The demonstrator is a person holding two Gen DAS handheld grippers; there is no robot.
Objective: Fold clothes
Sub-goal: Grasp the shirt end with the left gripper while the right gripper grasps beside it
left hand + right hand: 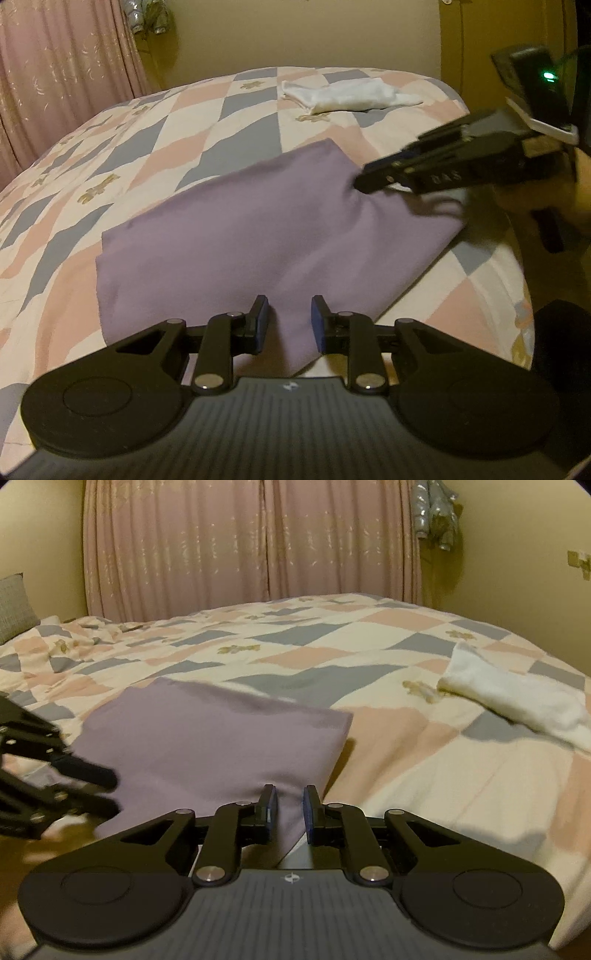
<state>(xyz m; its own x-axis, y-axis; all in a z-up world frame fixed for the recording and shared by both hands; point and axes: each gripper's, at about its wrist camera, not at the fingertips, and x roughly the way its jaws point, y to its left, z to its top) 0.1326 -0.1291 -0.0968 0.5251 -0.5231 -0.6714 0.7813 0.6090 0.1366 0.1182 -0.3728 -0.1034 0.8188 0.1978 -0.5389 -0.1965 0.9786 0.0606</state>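
While lilac garment (236, 236) lies part-folded on quilted bed (155, 122), left gripper (289, 321) and right gripper (290, 808) each pinch near-edge corner. Cloth looks light, limp, likely to sag; hold at corners. White garment (517, 701) lies apart.
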